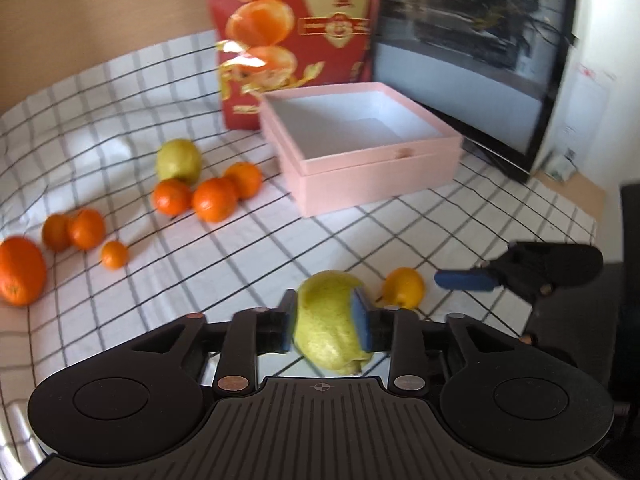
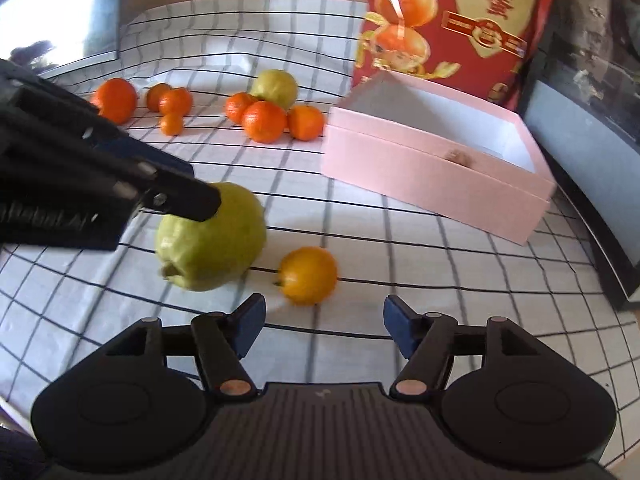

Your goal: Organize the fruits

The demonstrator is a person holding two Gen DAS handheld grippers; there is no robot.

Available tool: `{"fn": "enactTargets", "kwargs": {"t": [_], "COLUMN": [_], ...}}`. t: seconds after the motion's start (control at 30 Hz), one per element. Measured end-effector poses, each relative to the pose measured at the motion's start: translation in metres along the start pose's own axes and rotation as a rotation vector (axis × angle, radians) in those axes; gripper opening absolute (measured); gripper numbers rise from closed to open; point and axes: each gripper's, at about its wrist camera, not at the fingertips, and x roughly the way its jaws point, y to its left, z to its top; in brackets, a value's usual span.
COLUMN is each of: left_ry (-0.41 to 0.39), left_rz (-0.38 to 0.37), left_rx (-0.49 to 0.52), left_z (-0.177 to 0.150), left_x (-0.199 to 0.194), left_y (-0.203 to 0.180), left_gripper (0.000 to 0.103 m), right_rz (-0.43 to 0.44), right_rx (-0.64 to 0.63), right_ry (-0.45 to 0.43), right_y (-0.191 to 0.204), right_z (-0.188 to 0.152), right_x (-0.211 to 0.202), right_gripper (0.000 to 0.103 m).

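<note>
A green guava (image 1: 328, 320) lies on the checked cloth between the blue pads of my left gripper (image 1: 325, 320). The pads straddle its upper part, close against its sides, and I see no clear squeeze. In the right wrist view the same guava (image 2: 210, 236) rests on the cloth with a left finger over its top. A small yellow-orange fruit (image 2: 307, 276) sits beside it, just ahead of my right gripper (image 2: 324, 328), which is open and empty. One right finger (image 1: 464, 280) shows beside that fruit (image 1: 404, 288). The pink box (image 1: 360, 160) stands open and empty.
A second guava (image 1: 179, 160) and several tangerines (image 1: 214, 200) cluster left of the box, with more oranges (image 1: 20, 272) further left. A red fruit bag (image 1: 296, 32) stands behind the box. A dark screen (image 1: 472, 52) runs along the right table edge.
</note>
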Motion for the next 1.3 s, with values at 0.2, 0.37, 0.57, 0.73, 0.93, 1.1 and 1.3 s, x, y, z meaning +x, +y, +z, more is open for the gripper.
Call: {"fn": "enactTargets", "kwargs": {"t": [0.2, 0.37, 0.57, 0.73, 0.93, 1.1, 1.3], "left_ry": [-0.010, -0.012, -0.015, -0.004, 0.005, 0.012, 0.061], "left_rz": [0.122, 0.048, -0.038, 0.134, 0.129, 0.157, 0.138], "left_rx": [-0.098, -0.250, -0.222, -0.047, -0.018, -0.099, -0.194], "left_z": [-0.004, -0.007, -0.001, -0.007, -0.006, -0.004, -0.011], "left_x": [-0.002, -0.012, -0.011, 0.000, 0.012, 0.027, 0.042], "left_y": [0.032, 0.058, 0.040, 0.016, 0.025, 0.053, 0.081], "left_gripper": [0.040, 0.038, 0.038, 0.043, 0.067, 0.068, 0.067], "right_rz": [0.000, 0.010, -0.005, -0.005, -0.041, -0.042, -0.021], "right_rx": [-0.085, -0.063, -0.062, -0.033, 0.007, 0.044, 0.066], "right_ry": [-0.048, -0.067, -0.095, -0.080, -0.056, -0.025, -0.011], "right_y": [0.029, 0.029, 0.029, 0.018, -0.001, -0.011, -0.012], "right_z": [0.011, 0.023, 0.027, 0.020, 0.007, 0.003, 0.002], "right_x": [0.002, 0.007, 0.015, 0.008, 0.001, 0.006, 0.013], "right_gripper": [0.069, 0.069, 0.069, 0.069, 0.069, 0.069, 0.069]}}
